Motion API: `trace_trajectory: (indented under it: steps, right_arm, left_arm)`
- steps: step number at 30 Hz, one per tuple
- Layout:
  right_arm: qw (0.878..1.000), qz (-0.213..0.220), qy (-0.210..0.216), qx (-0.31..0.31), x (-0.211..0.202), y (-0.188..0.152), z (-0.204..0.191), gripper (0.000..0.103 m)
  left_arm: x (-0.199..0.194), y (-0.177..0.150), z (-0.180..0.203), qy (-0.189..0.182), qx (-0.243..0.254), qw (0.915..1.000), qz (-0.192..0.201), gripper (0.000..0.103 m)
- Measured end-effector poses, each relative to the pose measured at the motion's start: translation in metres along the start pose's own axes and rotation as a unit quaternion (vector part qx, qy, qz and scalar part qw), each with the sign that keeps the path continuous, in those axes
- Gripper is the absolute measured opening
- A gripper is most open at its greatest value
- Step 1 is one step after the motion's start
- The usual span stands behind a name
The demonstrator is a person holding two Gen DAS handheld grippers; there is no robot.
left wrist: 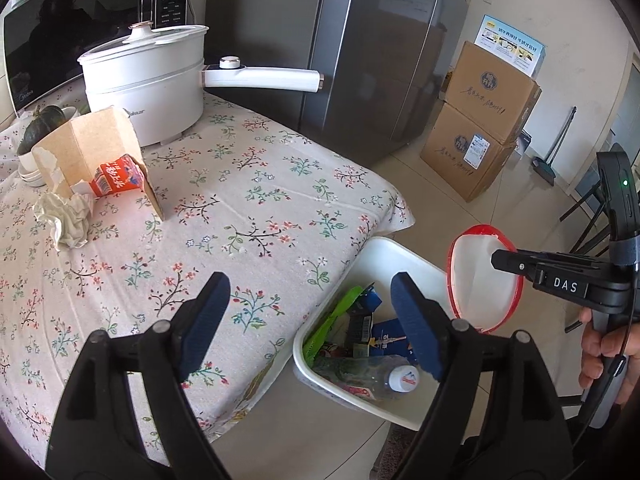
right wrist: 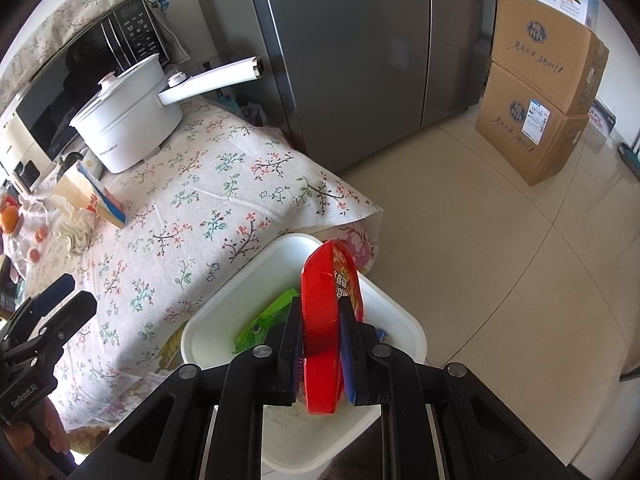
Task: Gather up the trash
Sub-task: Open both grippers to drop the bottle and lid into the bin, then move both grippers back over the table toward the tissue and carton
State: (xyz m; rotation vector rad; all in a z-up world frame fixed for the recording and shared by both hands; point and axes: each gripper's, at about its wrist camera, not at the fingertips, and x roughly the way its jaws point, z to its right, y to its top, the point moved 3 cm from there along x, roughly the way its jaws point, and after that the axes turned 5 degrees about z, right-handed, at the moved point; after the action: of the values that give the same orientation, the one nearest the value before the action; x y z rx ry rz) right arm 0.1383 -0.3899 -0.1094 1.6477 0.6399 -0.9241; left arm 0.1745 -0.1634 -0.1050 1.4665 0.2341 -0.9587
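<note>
A: Looking along the left gripper (left wrist: 312,320), what do the fingers (left wrist: 204,320) have?
B: Nothing. They stand wide apart and bare, one over the floral tabletop (left wrist: 240,208), the other over the white bin (left wrist: 384,256). Between and below them lie a green wrapper (left wrist: 332,320) and a clear bottle (left wrist: 384,380) in the bin.
A: And beyond them?
B: Ahead and left, a torn cardboard box (left wrist: 92,144), a red carton (left wrist: 118,178) and crumpled tissue (left wrist: 64,216). To the right, the right gripper (left wrist: 500,260) clasps a red-rimmed bowl lid (left wrist: 476,276), white face showing.
A: From the right wrist?
B: The fingers (right wrist: 292,344) are nearly closed, pinching that lid (right wrist: 320,320) edge-on, red with printed lettering, directly above the bin (right wrist: 224,320). The green wrapper (right wrist: 264,320) sits just left of them; the left gripper (right wrist: 52,300) is far left, over the tabletop (right wrist: 224,200).
</note>
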Motion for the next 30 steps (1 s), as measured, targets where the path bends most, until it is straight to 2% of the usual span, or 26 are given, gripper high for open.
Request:
trace_trajectory:
  steps: [5, 7, 9, 11, 22, 30]
  right_arm:
    - [1.000, -0.005, 0.005, 0.003, 0.002, 0.000, -0.004, 0.017]
    - [1.000, -0.011, 0.010, 0.013, 0.003, 0.001, -0.003, 0.023]
    - [1.000, -0.011, 0.012, 0.025, 0.003, 0.001, -0.002, 0.050]
    - [1.000, -0.001, 0.012, 0.028, -0.001, 0.003, -0.004, 0.057]
    - [1.000, 0.003, 0.020, 0.023, -0.004, 0.009, -0.019, 0.060]
    - [1.000, 0.009, 0.025, 0.015, -0.005, 0.017, -0.040, 0.068]
  left_arm:
    - [-0.001, 0.000, -0.008, 0.020, 0.004, 0.9998, 0.000, 0.085]
    - [-0.001, 0.000, -0.012, 0.028, 0.003, 0.9996, -0.001, 0.087]
    - [-0.002, 0.000, -0.017, 0.032, -0.001, 0.9995, -0.002, 0.087]
    - [-0.003, 0.001, -0.021, 0.037, -0.004, 0.9993, -0.003, 0.088]
    - [-0.010, 0.002, -0.039, 0.056, -0.015, 0.9983, -0.002, 0.088]
    - [-0.016, 0.001, -0.067, 0.092, -0.026, 0.9954, -0.008, 0.091]
